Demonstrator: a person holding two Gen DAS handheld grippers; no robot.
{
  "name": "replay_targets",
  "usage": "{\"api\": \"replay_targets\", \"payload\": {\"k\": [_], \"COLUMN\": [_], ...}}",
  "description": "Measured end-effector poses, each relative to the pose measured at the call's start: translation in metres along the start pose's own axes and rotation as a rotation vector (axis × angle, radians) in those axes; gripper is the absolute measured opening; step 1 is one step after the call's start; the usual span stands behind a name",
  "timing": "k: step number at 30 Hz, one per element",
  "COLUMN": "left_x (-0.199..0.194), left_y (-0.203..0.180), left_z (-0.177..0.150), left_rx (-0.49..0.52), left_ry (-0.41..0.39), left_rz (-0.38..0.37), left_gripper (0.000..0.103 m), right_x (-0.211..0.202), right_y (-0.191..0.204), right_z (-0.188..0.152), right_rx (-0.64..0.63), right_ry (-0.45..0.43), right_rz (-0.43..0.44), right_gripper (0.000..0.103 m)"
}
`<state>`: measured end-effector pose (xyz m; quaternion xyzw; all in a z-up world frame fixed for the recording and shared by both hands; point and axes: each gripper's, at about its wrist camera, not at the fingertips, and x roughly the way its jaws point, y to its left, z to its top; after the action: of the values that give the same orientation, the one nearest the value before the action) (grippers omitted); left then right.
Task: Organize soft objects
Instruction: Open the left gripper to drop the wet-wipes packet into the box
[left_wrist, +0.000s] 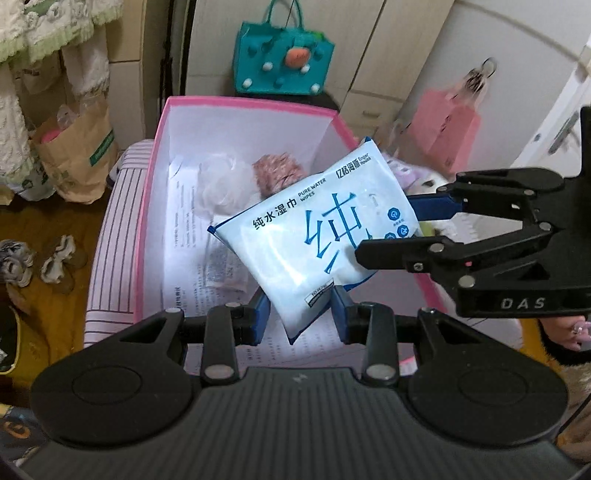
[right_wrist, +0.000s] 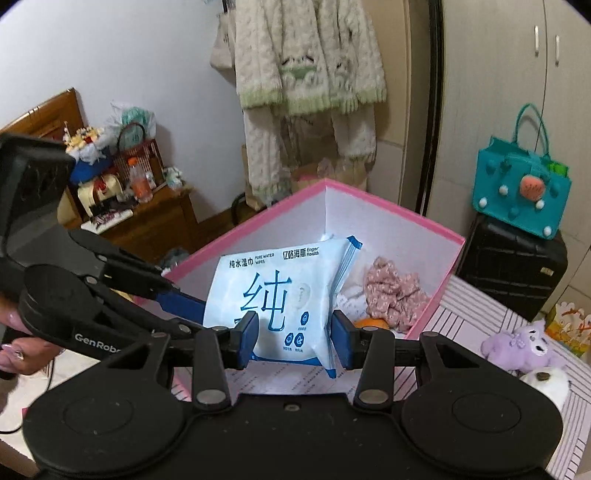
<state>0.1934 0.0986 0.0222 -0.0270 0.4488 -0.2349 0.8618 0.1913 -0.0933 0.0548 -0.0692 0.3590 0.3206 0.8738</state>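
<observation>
A white and blue pack of wet wipes (left_wrist: 314, 229) hangs over the open pink box (left_wrist: 155, 177). My left gripper (left_wrist: 301, 314) is shut on its lower corner. My right gripper (right_wrist: 293, 332) is shut on its other end and shows in the left wrist view (left_wrist: 388, 229) from the right. The pack (right_wrist: 284, 295) is above the box (right_wrist: 369, 206). Inside the box lie a pink floral scrunchie (right_wrist: 395, 295), a white soft item (left_wrist: 221, 184) and printed paper sheets (left_wrist: 192, 236). An orange thing (right_wrist: 371, 323) sits by the box's near wall.
The box rests on a pink striped surface (left_wrist: 114, 236). A purple plush (right_wrist: 524, 347) and a white plush (right_wrist: 546, 384) lie to its right. A teal felt bag (right_wrist: 521, 192) sits on a black suitcase (right_wrist: 513, 266). A paper bag (left_wrist: 77, 151) stands left.
</observation>
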Motion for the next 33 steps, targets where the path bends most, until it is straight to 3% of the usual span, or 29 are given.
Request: {"api": "replay_targets", "payload": {"k": [5, 12, 18, 24, 28, 33], "left_x": [0.015, 0.031, 0.039, 0.047, 0.031, 0.005], "left_y": [-0.003, 0.013, 0.019, 0.006, -0.002, -0.019], "left_z": [0.002, 0.007, 0.005, 0.001, -0.001, -0.003], "left_rx": [0.061, 0.034, 0.02, 0.101, 0.14, 0.2], "left_ry": [0.07, 0.197, 0.204, 0.17, 0.125, 0.108], "left_rz": [0.034, -0.021, -0.049, 0.057, 0.088, 0.13], "left_gripper": [0.035, 0.035, 0.035, 0.039, 0.041, 0.046], "right_x": [0.025, 0.032, 0.028, 0.032, 0.019, -0.005], "right_y": [-0.006, -0.007, 0.008, 0.008, 0.011, 0.014], "right_z": [-0.002, -0.009, -0.007, -0.005, -0.007, -0.009], "right_rx": [-0.007, 0.03, 0.018, 0.004, -0.037, -0.063], "right_ry": [0.063, 0.135, 0.203, 0.231, 0.182, 0.141], "right_rz": [0.003, 0.017, 0.021, -0.032, -0.104, -0.091], "right_gripper": [0.049, 0.05, 0.056, 0.055, 0.055, 0.055]}}
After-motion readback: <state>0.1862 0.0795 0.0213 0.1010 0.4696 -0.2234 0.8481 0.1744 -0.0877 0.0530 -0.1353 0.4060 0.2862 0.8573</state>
